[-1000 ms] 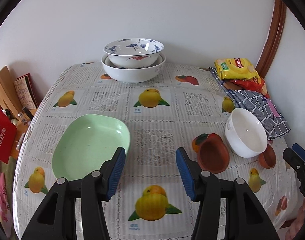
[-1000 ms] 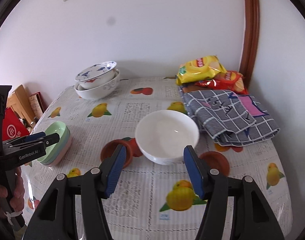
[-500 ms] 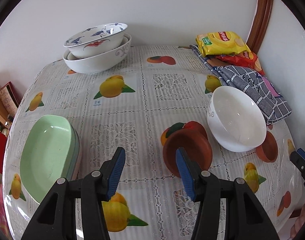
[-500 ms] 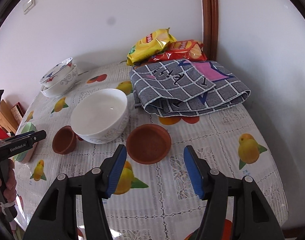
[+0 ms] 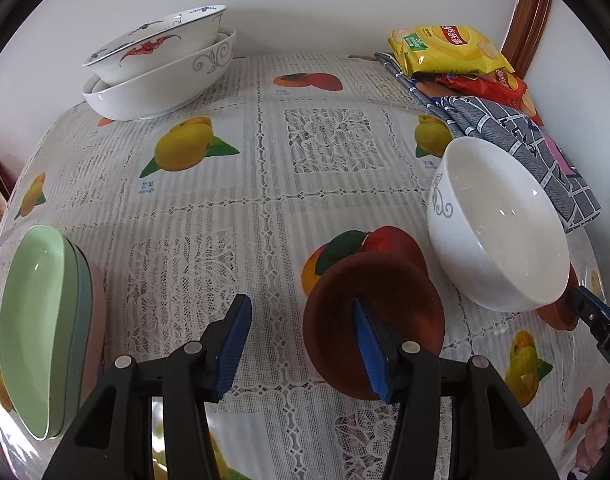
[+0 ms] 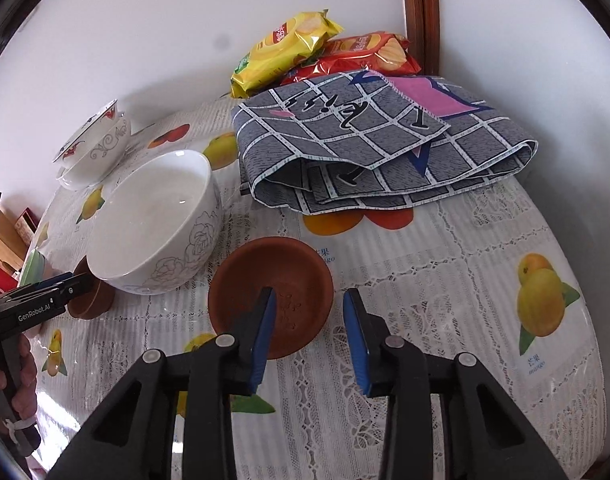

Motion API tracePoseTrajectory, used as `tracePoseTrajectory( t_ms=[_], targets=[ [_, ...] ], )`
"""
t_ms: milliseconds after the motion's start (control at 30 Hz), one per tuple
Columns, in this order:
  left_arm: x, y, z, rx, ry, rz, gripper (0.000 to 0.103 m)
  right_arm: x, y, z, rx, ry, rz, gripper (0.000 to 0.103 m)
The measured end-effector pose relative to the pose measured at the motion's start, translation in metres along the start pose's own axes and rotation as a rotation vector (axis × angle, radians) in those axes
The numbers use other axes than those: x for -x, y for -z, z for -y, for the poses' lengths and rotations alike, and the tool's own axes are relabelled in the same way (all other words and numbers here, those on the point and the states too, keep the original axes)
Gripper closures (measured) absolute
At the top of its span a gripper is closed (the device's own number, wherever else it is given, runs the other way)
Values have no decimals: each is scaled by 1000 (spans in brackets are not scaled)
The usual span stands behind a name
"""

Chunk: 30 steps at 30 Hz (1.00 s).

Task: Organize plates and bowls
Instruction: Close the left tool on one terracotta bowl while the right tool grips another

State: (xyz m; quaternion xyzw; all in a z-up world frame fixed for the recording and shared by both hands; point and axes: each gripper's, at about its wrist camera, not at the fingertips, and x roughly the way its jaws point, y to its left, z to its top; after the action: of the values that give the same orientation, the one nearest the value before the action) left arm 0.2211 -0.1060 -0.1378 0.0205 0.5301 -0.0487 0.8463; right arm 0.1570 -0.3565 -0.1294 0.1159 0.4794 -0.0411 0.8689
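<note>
My left gripper [image 5: 301,340] is open; its right finger reaches over a brown clay saucer [image 5: 385,292], the left one stands outside the rim. A white bowl [image 5: 501,232] sits right of that saucer. Stacked green plates [image 5: 41,320] lie at the left; two stacked patterned bowls [image 5: 157,60] stand at the back. My right gripper [image 6: 309,328] is open; its left finger is over a second brown saucer [image 6: 265,280], the right one just outside the rim. The white bowl [image 6: 153,220] and the first saucer [image 6: 91,300] show to its left.
A folded grey checked cloth [image 6: 377,140] and snack bags [image 6: 297,44] lie at the back right by a wooden door frame [image 6: 421,12]. The fruit-print tablecloth [image 5: 265,184] covers the table. The left gripper [image 6: 37,304] shows at the right wrist view's left edge.
Both grippers have come forward and lower. The left one swung right from the green plates to the brown saucer. The right one swung right from the white bowl to the second saucer.
</note>
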Motion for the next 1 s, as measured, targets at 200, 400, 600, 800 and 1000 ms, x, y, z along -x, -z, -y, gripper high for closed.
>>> tracePoseTrajectory(
  t_ms=[200,400,600,800,1000],
  targets=[
    [-6,-3,1,-8,23,3,63,-15,-1,1,-6,-3,-18,82],
    [-6,-4,5,-28,81,2,82,-16,0,2,-17,-1,-6,89],
    [-2,-3,0,-5,119,13,91,-11,1,-2,-11,-6,13,95],
    [7,1,-2,-8,147,34,94,-4,2,-9,8,3,31,95],
    [17,2,-3,-21,153,46,94,7,2,-16,19,8,43,94]
  ],
)
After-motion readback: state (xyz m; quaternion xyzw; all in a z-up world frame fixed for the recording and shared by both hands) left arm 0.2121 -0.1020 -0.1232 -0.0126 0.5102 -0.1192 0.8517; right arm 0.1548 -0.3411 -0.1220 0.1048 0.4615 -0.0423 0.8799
